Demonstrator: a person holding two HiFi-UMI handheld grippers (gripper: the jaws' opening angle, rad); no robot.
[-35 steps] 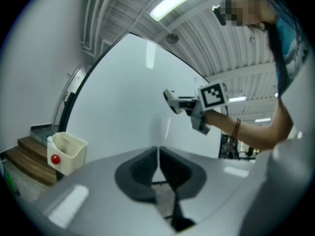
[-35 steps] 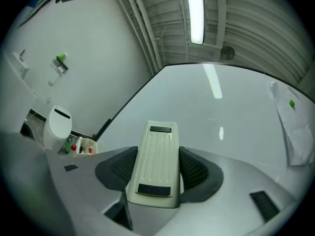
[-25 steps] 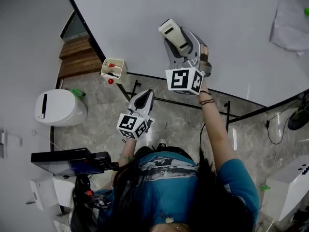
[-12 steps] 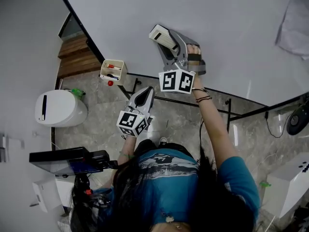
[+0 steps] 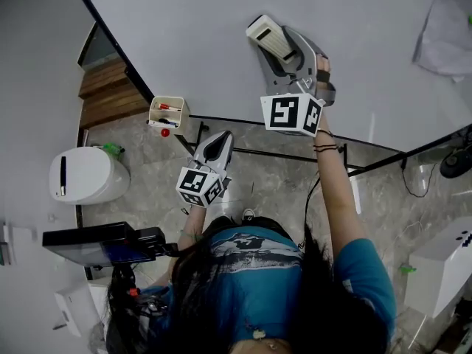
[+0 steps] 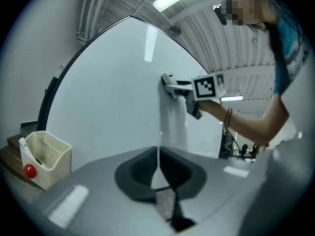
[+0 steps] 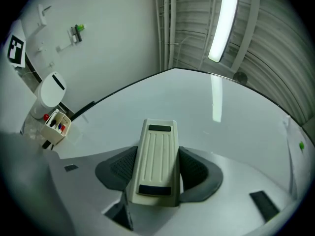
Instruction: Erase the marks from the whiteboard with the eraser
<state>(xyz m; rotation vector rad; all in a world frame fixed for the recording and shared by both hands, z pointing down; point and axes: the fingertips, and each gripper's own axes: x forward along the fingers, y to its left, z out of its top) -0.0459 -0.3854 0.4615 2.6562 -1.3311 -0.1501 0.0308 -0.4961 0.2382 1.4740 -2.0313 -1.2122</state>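
At the upper middle of the large white whiteboard with a thin black frame [image 5: 214, 43], the right gripper [image 5: 282, 46] is raised high on a stretched arm. Its jaws are closed on the two long sides of a cream plastic block eraser with a ribbed back [image 7: 156, 161]. The right gripper view shows the dark pads pressing this eraser from both sides, with its ribbed back towards the camera and its far end pointing at the board. In the left gripper view the eraser seems to rest against the white board, but the contact itself I cannot tell for sure. The cube with black square markers [image 5: 291, 114] sits on this gripper, just above the person's wrist. The left gripper [image 5: 219, 143] is held lower and nearer to the body, in front of the bottom edge of the board and well apart from the eraser. Its jaws are brought together, with only a thin line between them, and they hold nothing. A small cream plastic box with red and blue pens inside [image 5: 167, 113] hangs at the lower left edge of the board. Below it, on the grey stone floor [image 5: 273, 186], stands a white rounded bin with a black slot [image 5: 85, 175]. The person wears a blue shirt [image 5: 258, 271].
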